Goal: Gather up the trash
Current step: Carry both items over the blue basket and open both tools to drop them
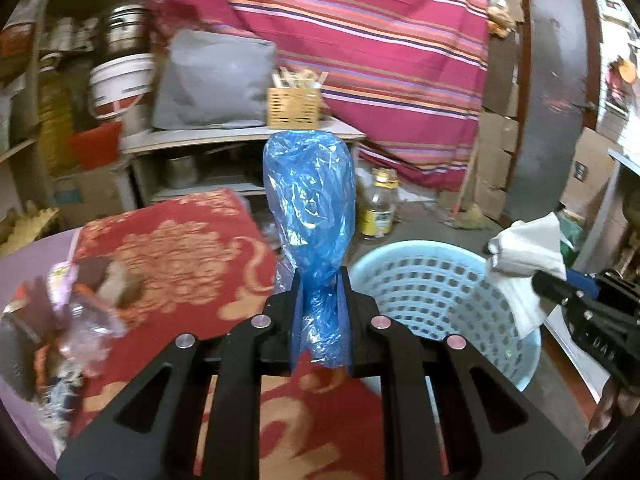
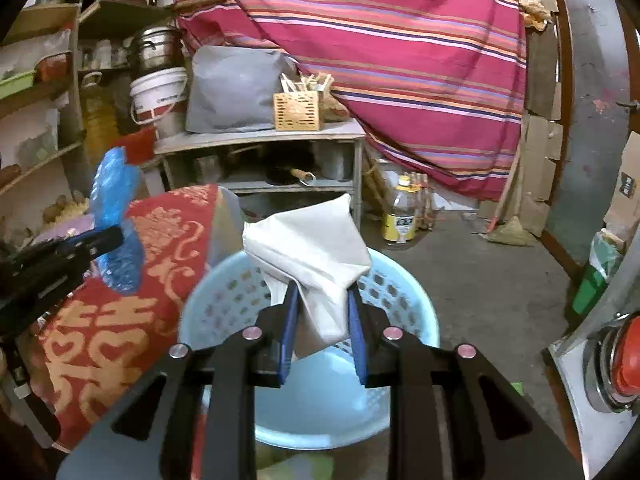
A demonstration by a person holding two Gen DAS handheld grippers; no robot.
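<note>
My left gripper (image 1: 321, 280) is shut on a crumpled blue plastic bag (image 1: 309, 196) that sticks up above the red patterned tablecloth (image 1: 176, 252), just left of the basket. My right gripper (image 2: 323, 292) is shut on a white crumpled paper (image 2: 312, 240), held over the light blue perforated basket (image 2: 412, 320). The basket also shows in the left wrist view (image 1: 420, 280), with the right gripper (image 1: 540, 282) and its white paper (image 1: 528, 252) above its right rim. The left gripper (image 2: 116, 236) with the blue bag (image 2: 114, 216) shows at the left of the right wrist view.
More wrappers and clear plastic scraps (image 1: 80, 312) lie on the table's left part. Beyond stand a low shelf (image 2: 260, 136) with a woven box (image 2: 298, 112), a yellow-labelled bottle (image 2: 400, 216) on the floor, a striped cloth (image 2: 400, 60) and cardboard boxes (image 1: 496, 168).
</note>
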